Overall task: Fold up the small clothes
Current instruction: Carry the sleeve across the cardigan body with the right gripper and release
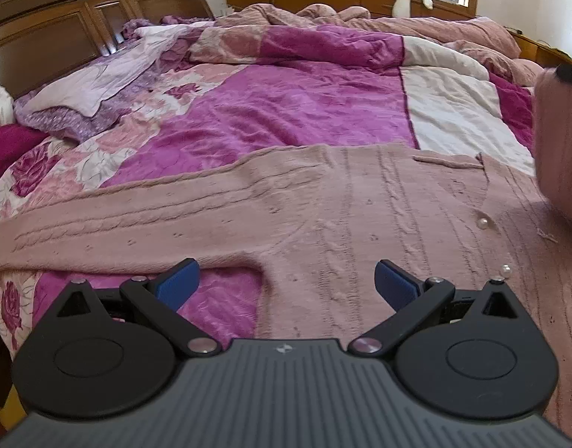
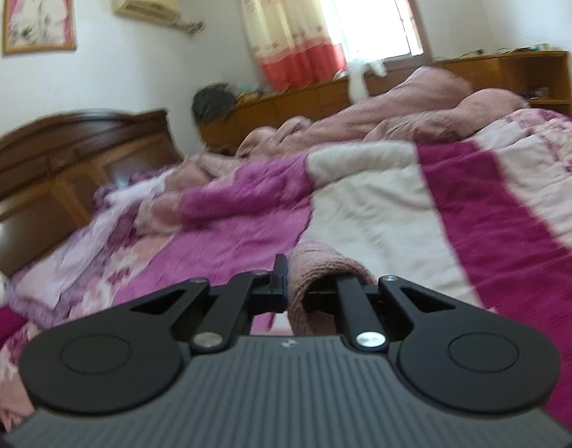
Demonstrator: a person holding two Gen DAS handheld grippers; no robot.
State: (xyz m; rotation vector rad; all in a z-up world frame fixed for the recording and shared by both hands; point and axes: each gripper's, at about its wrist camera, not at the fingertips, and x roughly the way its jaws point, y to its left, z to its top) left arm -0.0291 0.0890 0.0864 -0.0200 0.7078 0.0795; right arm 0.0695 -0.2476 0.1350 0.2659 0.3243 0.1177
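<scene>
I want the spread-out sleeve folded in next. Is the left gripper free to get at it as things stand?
Probably yes. The left gripper is open and holds nothing, and the cardigan's sleeve lies flat on the quilt just ahead, with nothing on top.

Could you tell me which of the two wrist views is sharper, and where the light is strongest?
Left wrist view: crisp on the pink cardigan, blurred only at the lifted part on the right edge. Right wrist view: motion-smeared throughout, with the window blown out white.
</scene>
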